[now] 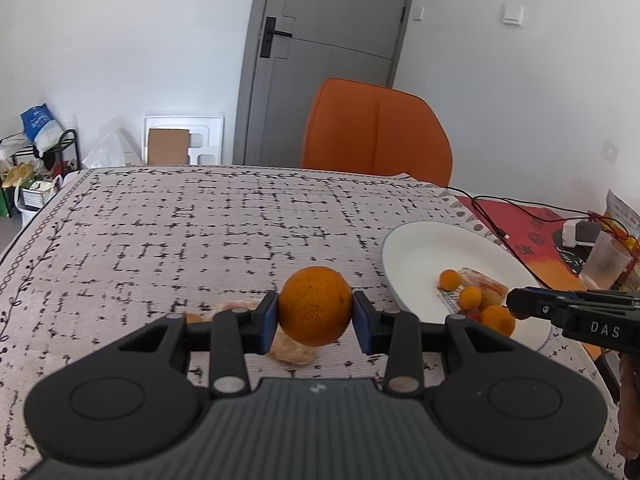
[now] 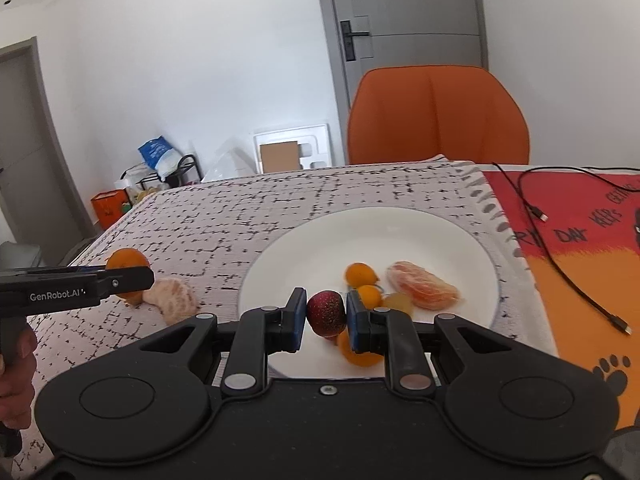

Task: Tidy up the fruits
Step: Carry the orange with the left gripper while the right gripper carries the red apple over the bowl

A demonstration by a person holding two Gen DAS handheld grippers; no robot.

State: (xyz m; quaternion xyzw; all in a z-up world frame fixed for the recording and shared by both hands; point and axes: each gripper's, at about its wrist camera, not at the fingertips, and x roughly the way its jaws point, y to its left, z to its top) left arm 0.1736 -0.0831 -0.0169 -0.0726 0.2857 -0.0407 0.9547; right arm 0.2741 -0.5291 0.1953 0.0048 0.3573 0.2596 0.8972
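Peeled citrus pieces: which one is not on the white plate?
The pale peeled citrus piece lying on the patterned tablecloth, beside the left tool. The other peeled orange segment rests inside the round white plate.

I'm working in a home dining room: behind the cloth-covered bench point(image 1: 200, 232) stand an orange chair point(image 1: 376, 132), a grey door point(image 1: 332, 40) and a cluttered rack point(image 1: 44, 156).

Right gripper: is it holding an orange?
No, the right gripper is shut on a small dark red fruit above the white plate.
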